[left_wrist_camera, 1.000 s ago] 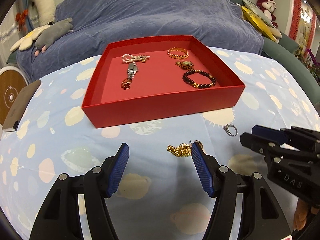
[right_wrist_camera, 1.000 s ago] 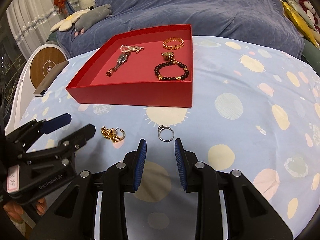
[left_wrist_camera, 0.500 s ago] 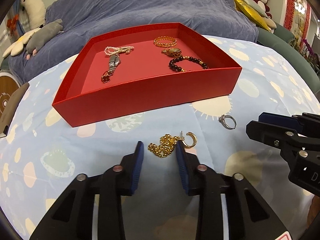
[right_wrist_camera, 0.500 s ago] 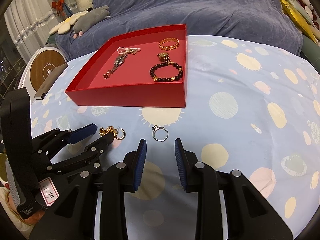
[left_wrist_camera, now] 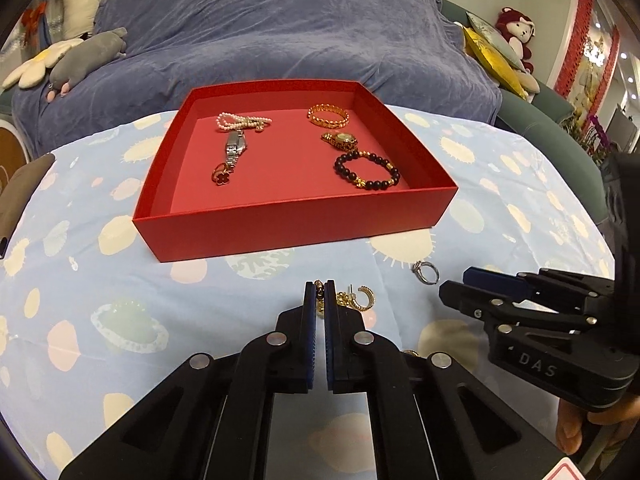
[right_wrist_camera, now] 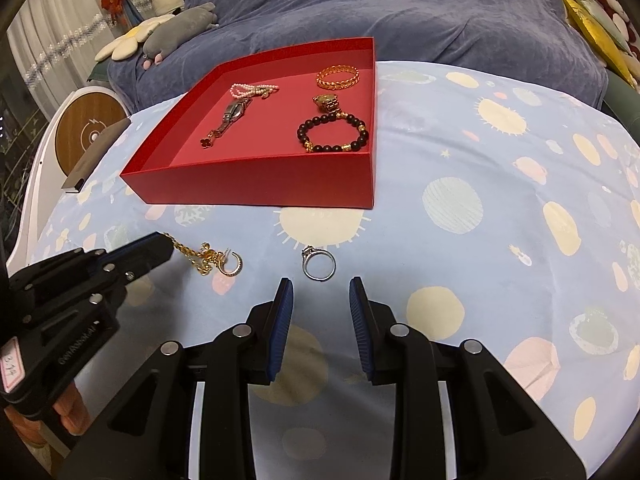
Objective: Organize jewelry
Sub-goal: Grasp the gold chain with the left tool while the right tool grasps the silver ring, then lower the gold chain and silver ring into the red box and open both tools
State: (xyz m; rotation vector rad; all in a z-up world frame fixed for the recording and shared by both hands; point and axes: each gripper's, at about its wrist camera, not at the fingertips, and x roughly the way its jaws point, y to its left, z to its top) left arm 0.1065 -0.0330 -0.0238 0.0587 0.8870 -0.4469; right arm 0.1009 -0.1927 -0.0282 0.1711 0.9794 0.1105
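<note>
- Two grippers are seen above a desk (right_wrist_camera: 480, 160) covered with a pale blue cloth printed with planets and suns.
- The left gripper (left_wrist_camera: 320, 292) is pinched together on a gold chain (right_wrist_camera: 192, 254); in the right wrist view the chain is seen running from its tip at the left of the frame down to the cloth.
- A gold hoop earring (left_wrist_camera: 366, 298) is seen lying just right of the closed pads, tangled with the chain's loose end.
- The right gripper (right_wrist_camera: 320, 292) is held with its blue pads apart and nothing between them; a silver ring (right_wrist_camera: 319, 264) lies on the cloth just beyond its tips, at the centre of that frame.
- A red tray (left_wrist_camera: 296, 228) is set farther back on the desk, in the middle of both frames.
- Inside the tray are laid a pearl strand (left_wrist_camera: 242, 121), a silver watch (left_wrist_camera: 234, 148), a red clover charm (left_wrist_camera: 221, 176), a gold bangle (left_wrist_camera: 328, 117), a gold watch (left_wrist_camera: 340, 140) and a dark beaded bracelet (left_wrist_camera: 366, 170).
- A sofa under a blue-grey throw (left_wrist_camera: 280, 32) is seen behind the desk, with plush toys (left_wrist_camera: 80, 56) at the upper left.
</note>
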